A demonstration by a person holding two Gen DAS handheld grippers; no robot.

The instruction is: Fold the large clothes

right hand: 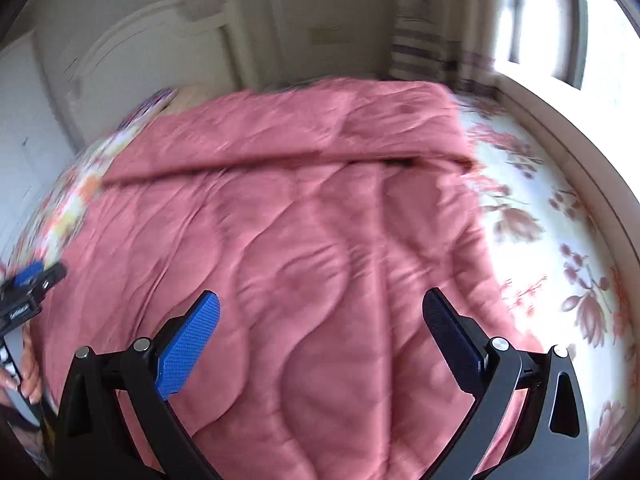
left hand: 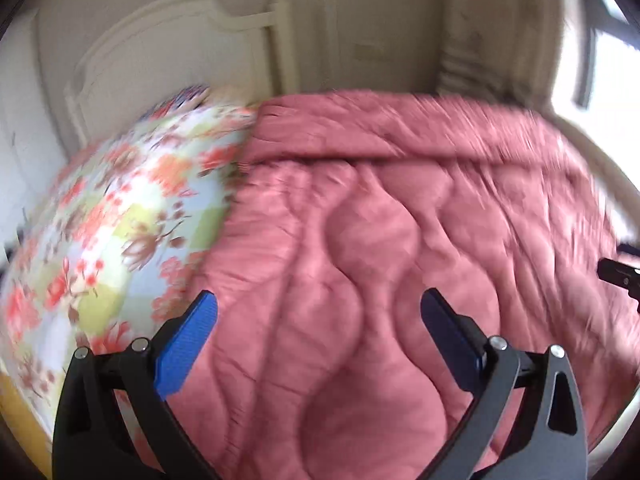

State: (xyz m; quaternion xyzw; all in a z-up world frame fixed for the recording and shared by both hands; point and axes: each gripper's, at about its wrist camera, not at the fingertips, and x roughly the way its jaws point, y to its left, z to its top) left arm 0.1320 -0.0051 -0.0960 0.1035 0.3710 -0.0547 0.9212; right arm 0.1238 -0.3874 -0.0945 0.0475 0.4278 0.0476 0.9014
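Over the pink quilt [left hand: 360, 240], which lies folded once across the floral-sheeted bed [right hand: 540, 208], left claw [left hand: 320, 312] and right claw [right hand: 320, 312] both hover spread apart and empty, apparently positioning for another fold.

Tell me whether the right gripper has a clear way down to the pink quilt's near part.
Probably yes. The right gripper hangs open above the pink quilt with nothing between its jaws or below them. The left gripper sits off at the quilt's far left side, out of the way.
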